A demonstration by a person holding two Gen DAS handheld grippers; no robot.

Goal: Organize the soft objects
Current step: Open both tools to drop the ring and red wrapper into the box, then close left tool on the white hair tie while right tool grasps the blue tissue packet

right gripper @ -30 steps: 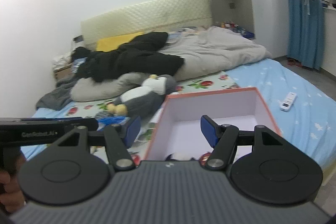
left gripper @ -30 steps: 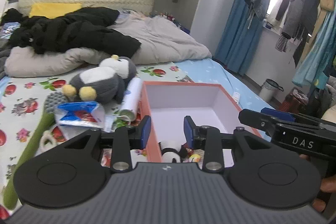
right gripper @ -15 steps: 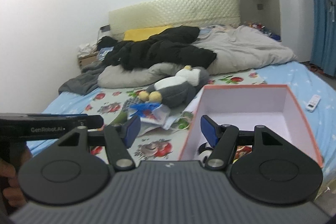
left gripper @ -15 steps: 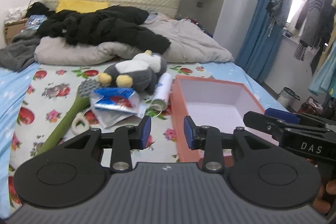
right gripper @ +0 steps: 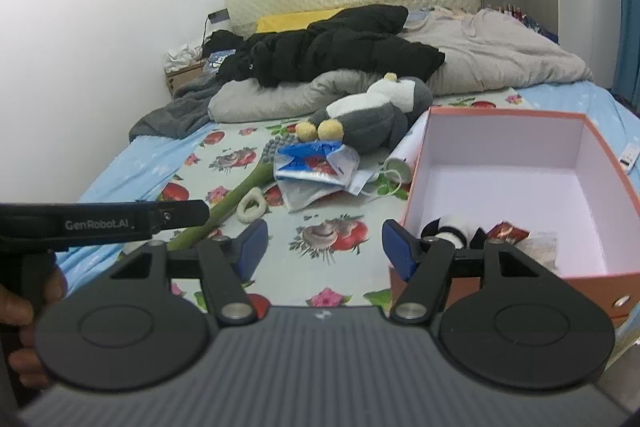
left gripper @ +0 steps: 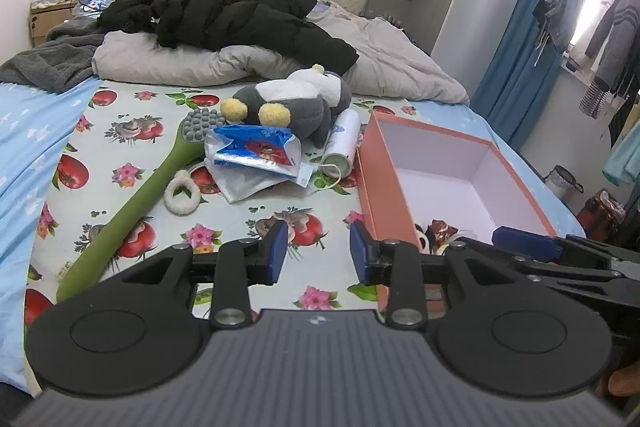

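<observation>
We hold both grippers low over the flowered sheet (left gripper: pixel 168 131), tipped downward toward the clutter. Our left gripper (left gripper: pixel 318 253) has its blue pads part-way apart with nothing between them, hovering over the bare sheet just left of the orange box (left gripper: pixel 374 167). Our right gripper (right gripper: pixel 322 247) stands wider, also empty, its right pad in front of the box's near corner. The plush penguin (left gripper: pixel 296 103) lies on its side beyond the blue-and-silver packets (left gripper: pixel 256 151), beside a white spray can (left gripper: pixel 344 143). A white fluffy ring (left gripper: pixel 182 191) rests against the green long-handled brush (left gripper: pixel 132 203). Inside the box, at its near end, sits a small black-and-white plush (right gripper: pixel 448 229) beside a wrapper.
</observation>
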